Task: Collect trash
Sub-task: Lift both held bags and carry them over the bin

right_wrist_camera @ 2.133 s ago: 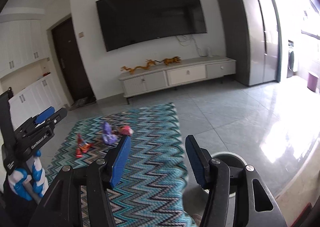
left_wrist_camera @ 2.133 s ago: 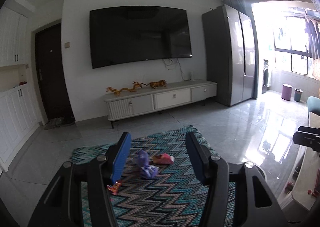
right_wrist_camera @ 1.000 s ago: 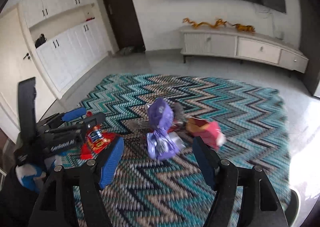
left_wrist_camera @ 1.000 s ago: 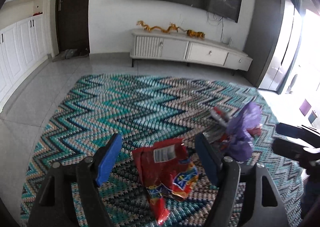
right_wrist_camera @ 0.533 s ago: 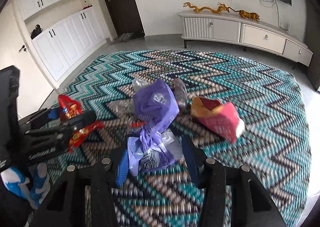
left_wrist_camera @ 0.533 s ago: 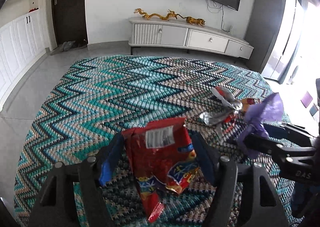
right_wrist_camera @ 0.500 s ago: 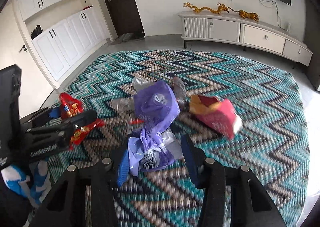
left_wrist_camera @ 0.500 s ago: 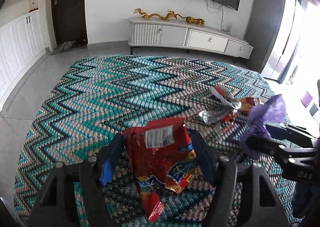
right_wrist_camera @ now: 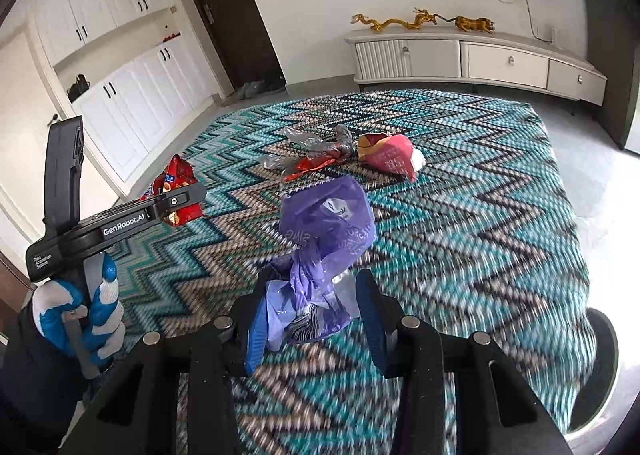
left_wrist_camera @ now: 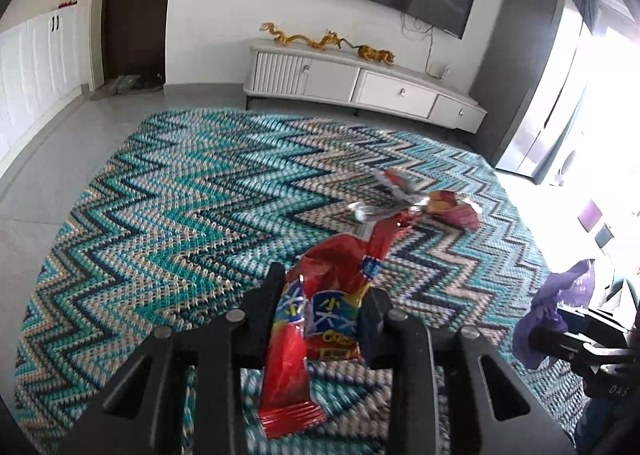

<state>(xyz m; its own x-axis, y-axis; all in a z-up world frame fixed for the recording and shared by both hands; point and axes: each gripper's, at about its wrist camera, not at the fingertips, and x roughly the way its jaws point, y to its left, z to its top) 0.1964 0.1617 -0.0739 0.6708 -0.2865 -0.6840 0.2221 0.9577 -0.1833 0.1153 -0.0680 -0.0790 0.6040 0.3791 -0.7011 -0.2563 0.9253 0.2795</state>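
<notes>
A crumpled red snack bag (left_wrist_camera: 288,367) hangs between the fingers of my left gripper (left_wrist_camera: 323,291), whose jaws are closing and squeeze it; the bag is off the zigzag rug (left_wrist_camera: 180,215). My right gripper (right_wrist_camera: 314,295) is shut on a purple plastic bag (right_wrist_camera: 328,223), whose top stands up above the fingers. The right wrist view also shows the left gripper (right_wrist_camera: 176,203) with the red bag (right_wrist_camera: 178,177), in a hand in a blue and white glove (right_wrist_camera: 96,307). Silver and clear wrappers (right_wrist_camera: 316,153) and a pink-red carton (right_wrist_camera: 390,161) lie on the rug.
A round bin's rim (right_wrist_camera: 600,355) shows at the rug's near right corner. A white TV cabinet (left_wrist_camera: 360,83) stands along the far wall, white cupboards (right_wrist_camera: 132,95) and a dark door (right_wrist_camera: 232,15) on the left, a grey fridge (left_wrist_camera: 520,67) on the right.
Both grippers went from open above the trash to shut on it. The red bag and the purple bag have come up off the rug, crumpled between the fingers.
</notes>
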